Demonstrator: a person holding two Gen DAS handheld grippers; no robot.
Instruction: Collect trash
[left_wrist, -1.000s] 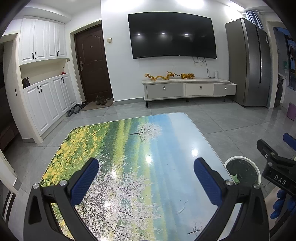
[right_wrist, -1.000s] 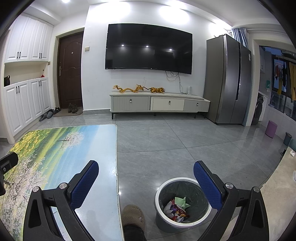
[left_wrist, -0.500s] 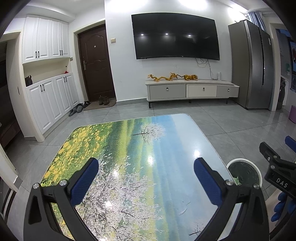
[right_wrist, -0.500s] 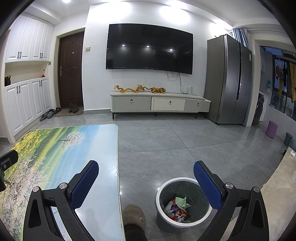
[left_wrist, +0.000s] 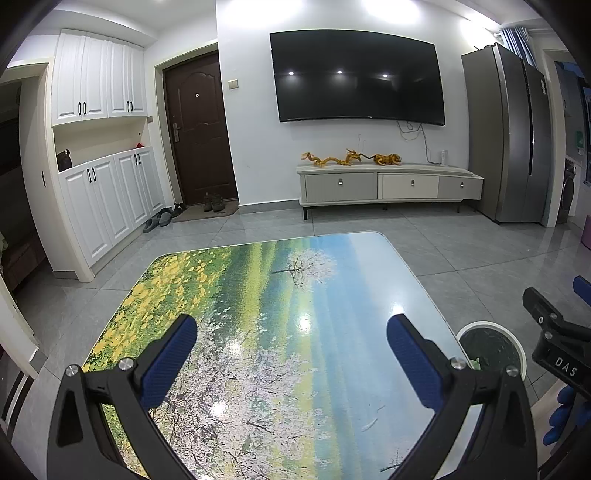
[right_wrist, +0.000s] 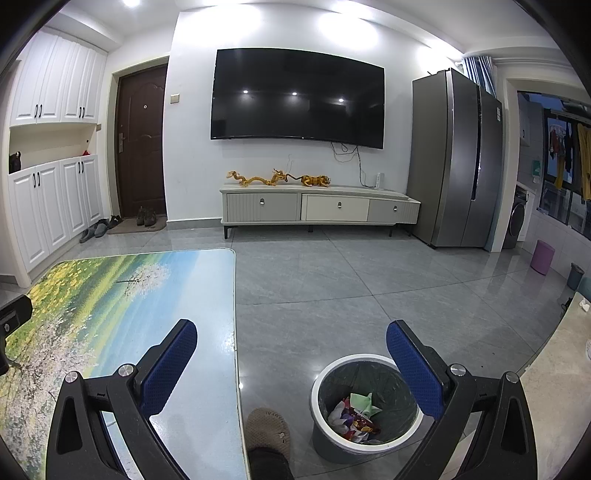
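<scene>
Above the glossy landscape-printed table (left_wrist: 280, 332), the left gripper (left_wrist: 291, 341) is wide open and empty. Over the round grey trash bin (right_wrist: 365, 402) with crumpled wrappers (right_wrist: 354, 417), the right gripper (right_wrist: 291, 341) is also wide open, holding nothing.

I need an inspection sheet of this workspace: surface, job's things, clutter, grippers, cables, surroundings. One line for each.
Surface: table with landscape print, glossy, nothing seen on it.
Job's things: trash bin on the floor right of the table, wrappers inside.
Clutter: slipper by the table edge.
Grippers: left gripper open, empty; right gripper open, empty.
Cables: TV wires on the wall.
Surroundings: TV, cabinet, fridge, door.
</scene>
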